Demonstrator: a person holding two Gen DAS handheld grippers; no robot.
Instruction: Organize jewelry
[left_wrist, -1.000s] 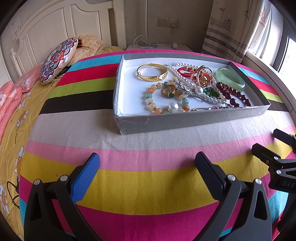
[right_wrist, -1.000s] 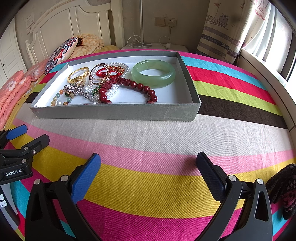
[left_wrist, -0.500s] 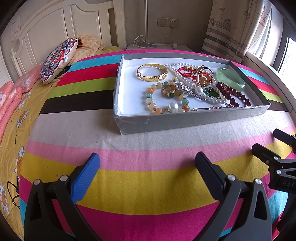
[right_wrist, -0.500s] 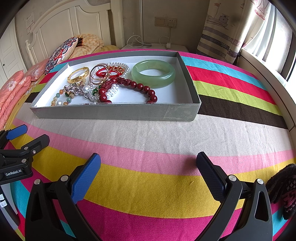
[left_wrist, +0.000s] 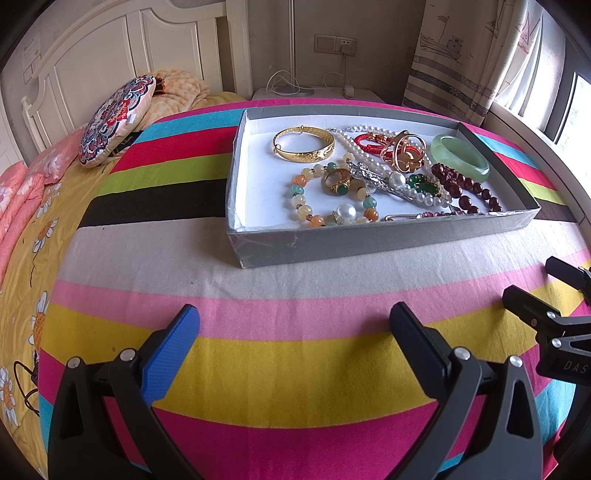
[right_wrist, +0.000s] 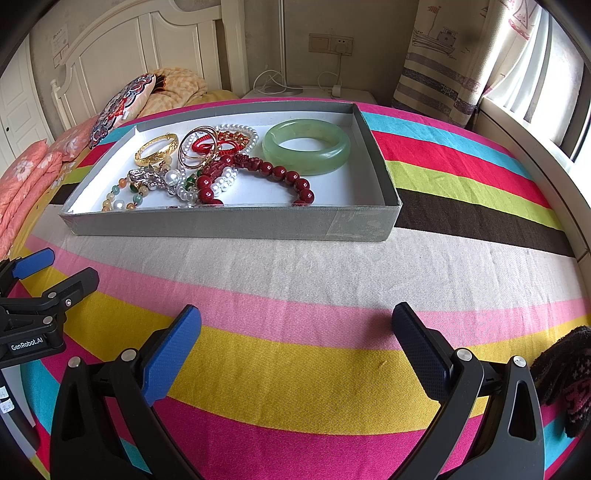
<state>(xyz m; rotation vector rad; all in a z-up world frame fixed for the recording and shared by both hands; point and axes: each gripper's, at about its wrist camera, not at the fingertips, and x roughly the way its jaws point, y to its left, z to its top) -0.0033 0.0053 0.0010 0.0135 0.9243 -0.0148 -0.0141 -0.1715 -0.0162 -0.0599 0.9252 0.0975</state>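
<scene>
- Your left tool (left_wrist: 295, 325) hangs over the striped bedspread (left_wrist: 295, 369) with its two fingers spread wide and nothing between them.
- Your right tool (right_wrist: 297, 326) is the same: fingers apart, empty, hovering above the yellow and pink stripes.
- The jewelry sits ahead of both tools, on the far side of the pale stripe, in a shallow grey box (right_wrist: 229, 223) lying on the bed.
- The box's long axis runs left to right across your view, so its near long wall faces you; you reach over that wall, not round an end.
- From the left tool, the box lies ahead and a little to the right; the gold bangle (left_wrist: 303, 148) and the pastel bead bracelet (left_wrist: 334, 201) lie towards its left half, the bangle farther back.
- From the right tool, the box lies ahead and to the left; the green jade bangle (right_wrist: 306, 146) and the dark red bead bracelet (right_wrist: 258, 177) are the closest pieces on that side.
- The middle pieces, including the pearl strand (left_wrist: 364, 149), overlap in a tangle, so I judge the outer, free-lying bangles the easier first pick for each tool.
</scene>
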